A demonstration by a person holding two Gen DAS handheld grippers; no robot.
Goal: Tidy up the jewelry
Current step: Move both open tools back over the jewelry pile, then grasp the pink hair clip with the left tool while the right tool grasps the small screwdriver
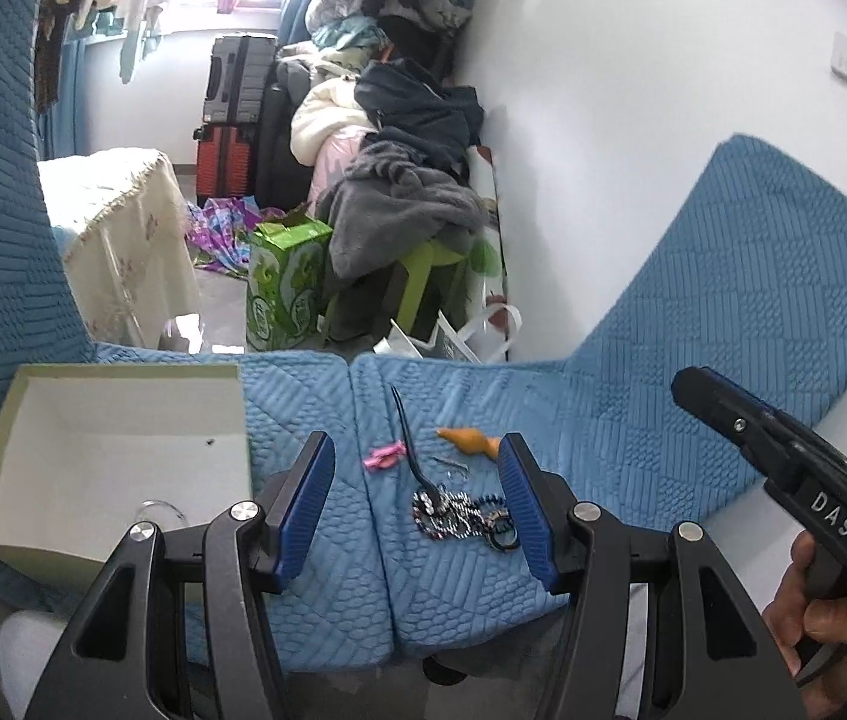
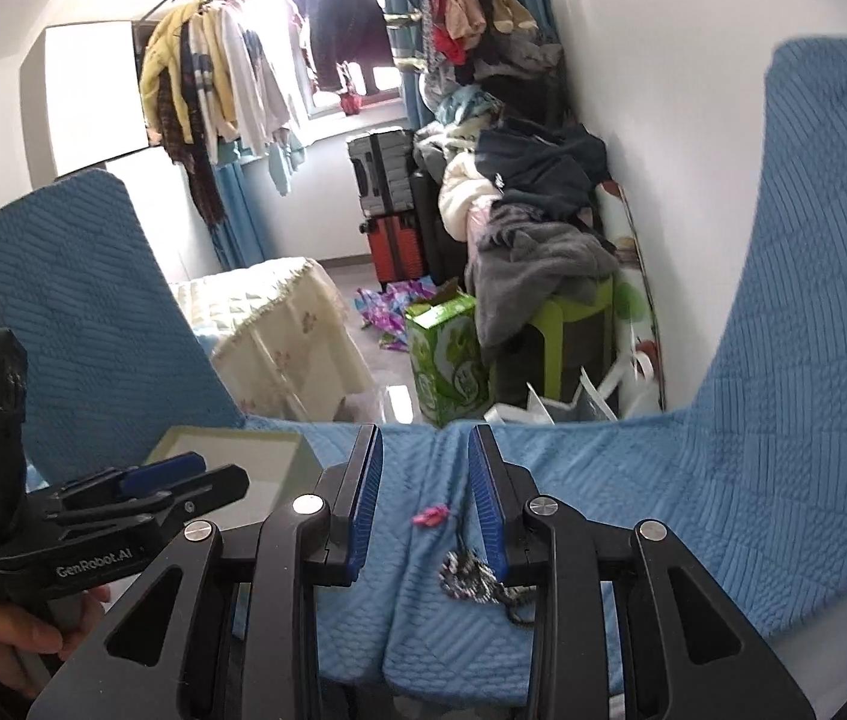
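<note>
The left gripper (image 1: 417, 510) is wide open and holds nothing, poised over the blue quilted sofa cover (image 1: 693, 372). A tangled pile of beaded jewelry (image 1: 462, 516) lies between its blue-padded fingers (image 1: 303, 510), near the right one. Beyond the pile lie a small pink clip (image 1: 386, 456), a thin black hair stick (image 1: 406, 438) and an orange conical shell (image 1: 470, 441). An open white cardboard box (image 1: 117, 450) sits at left. The right gripper (image 2: 426, 510) is likewise open and empty above the pile.

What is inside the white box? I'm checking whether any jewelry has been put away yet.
The white box shows a bare floor with one tiny dark speck; its near corner is hidden behind the left gripper.
</note>
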